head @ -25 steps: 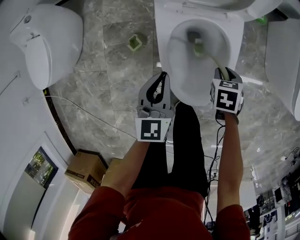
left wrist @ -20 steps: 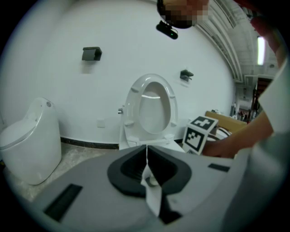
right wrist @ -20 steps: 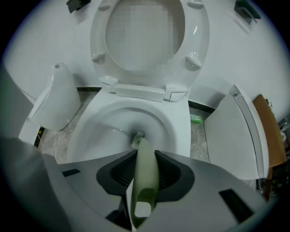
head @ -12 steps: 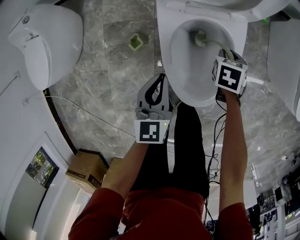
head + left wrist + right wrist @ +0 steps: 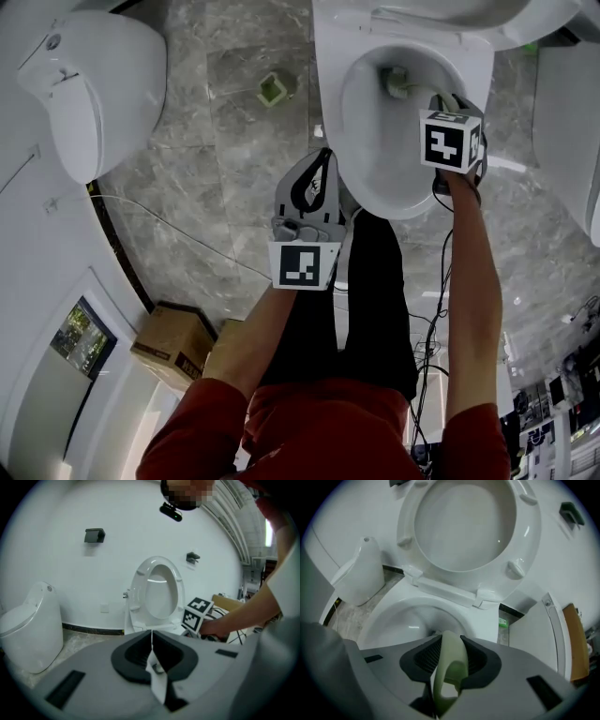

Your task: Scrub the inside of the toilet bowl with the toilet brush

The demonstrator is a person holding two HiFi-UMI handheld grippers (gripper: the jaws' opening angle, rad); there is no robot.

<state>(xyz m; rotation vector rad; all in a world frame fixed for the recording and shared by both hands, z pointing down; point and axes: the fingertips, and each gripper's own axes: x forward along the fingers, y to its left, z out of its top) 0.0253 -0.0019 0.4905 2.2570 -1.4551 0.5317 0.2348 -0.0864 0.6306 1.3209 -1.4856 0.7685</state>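
The white toilet bowl (image 5: 349, 131) stands open at the top of the head view, its seat (image 5: 464, 527) lifted. A pale green toilet brush reaches into it, the brush head (image 5: 396, 82) near the back of the bowl by the drain. My right gripper (image 5: 448, 101) hangs over the bowl's right rim, pointing steeply down, shut on the brush handle (image 5: 449, 667). My left gripper (image 5: 323, 155) hovers in front of the bowl's left edge, shut and holding nothing. From the left gripper view the toilet (image 5: 157, 592) is ahead, with the right gripper's marker cube (image 5: 198, 613) beside it.
A second white toilet (image 5: 89, 84) stands at the left. The green brush holder (image 5: 272, 89) sits on the grey marble floor left of the bowl. A thin cable (image 5: 169, 225) crosses the floor, cardboard boxes (image 5: 173, 342) lie lower left, and a white fixture (image 5: 567, 103) is at the right.
My right gripper moved up the picture along the bowl's right rim, and the brush head slid from the bowl's middle toward the back. The left gripper stayed put.
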